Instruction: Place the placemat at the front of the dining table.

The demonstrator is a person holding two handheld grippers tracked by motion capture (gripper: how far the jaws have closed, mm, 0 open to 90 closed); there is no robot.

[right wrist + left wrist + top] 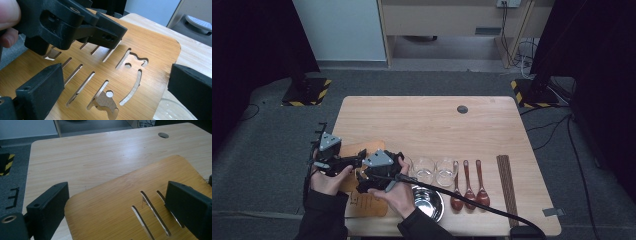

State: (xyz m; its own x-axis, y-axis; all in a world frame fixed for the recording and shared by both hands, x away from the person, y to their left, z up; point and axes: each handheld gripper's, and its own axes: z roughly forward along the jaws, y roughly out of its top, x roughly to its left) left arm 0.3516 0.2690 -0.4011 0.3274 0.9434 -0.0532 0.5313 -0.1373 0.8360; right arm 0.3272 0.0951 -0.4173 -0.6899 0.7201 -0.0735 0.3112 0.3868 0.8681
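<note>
Both tongs, left (120, 207) and right (112, 95), released over slotted wooden board (140, 50); best straddling board's edge squarely before clenching, clear of glasses (434, 170).

glasses: two clear (424, 170) (445, 171), side by side, near table front
steel bowl: (430, 204) just in front of the glasses, at front edge
spoons: three dark wooden (468, 182), in a row right of glasses
chopsticks: dark bundle (507, 182), probably chopsticks, right of spoons
table: light wood (422, 120), round hole (462, 109) near back
</note>
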